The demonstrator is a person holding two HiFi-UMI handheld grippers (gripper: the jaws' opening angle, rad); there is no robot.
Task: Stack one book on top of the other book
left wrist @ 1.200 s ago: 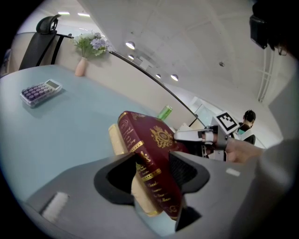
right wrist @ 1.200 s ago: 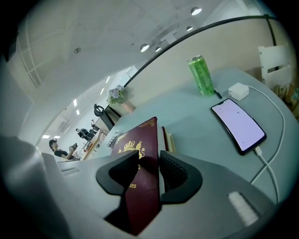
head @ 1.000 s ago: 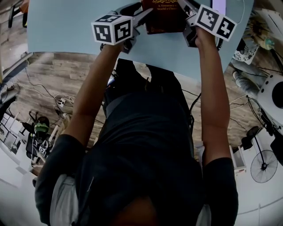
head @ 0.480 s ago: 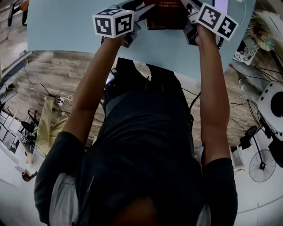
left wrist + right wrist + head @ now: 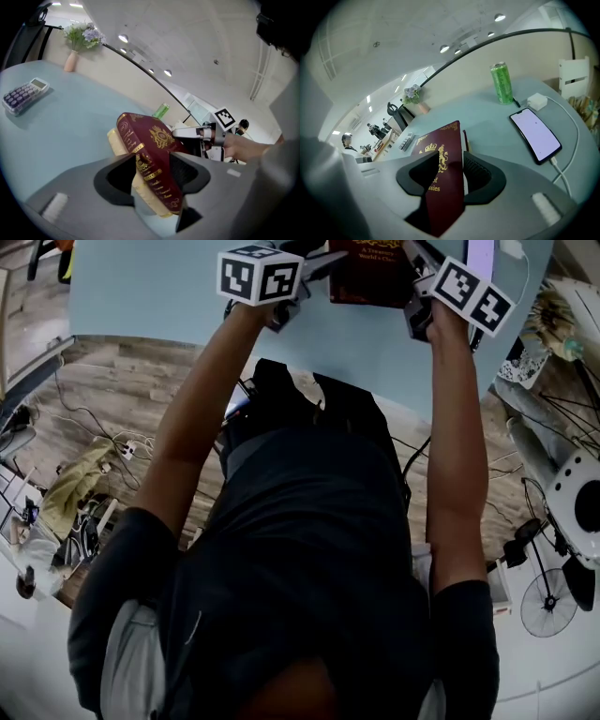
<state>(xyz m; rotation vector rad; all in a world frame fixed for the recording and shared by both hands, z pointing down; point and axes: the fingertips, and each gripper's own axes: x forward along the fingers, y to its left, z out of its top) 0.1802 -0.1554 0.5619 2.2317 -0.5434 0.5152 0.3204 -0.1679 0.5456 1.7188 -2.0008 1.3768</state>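
Observation:
A dark red book with gold print (image 5: 373,276) is held up between both grippers over the pale blue table (image 5: 150,287), at the top edge of the head view. My left gripper (image 5: 323,261) is shut on the book (image 5: 152,154) at its spine end, where cream page edges (image 5: 112,140) show beside the spine. My right gripper (image 5: 418,270) is shut on the opposite edge, with the crested cover (image 5: 440,178) standing tilted between its jaws. I cannot make out a second book for certain.
On the table lie a phone (image 5: 536,133) on a white cable, a white charger (image 5: 537,101) and a green can (image 5: 501,83). A calculator (image 5: 26,93) and a vase of flowers (image 5: 77,42) are at the far side. Floor clutter and fans surround the person.
In the head view the grippers and the book sit a little higher and further right than before. Both grips on the book are unchanged.

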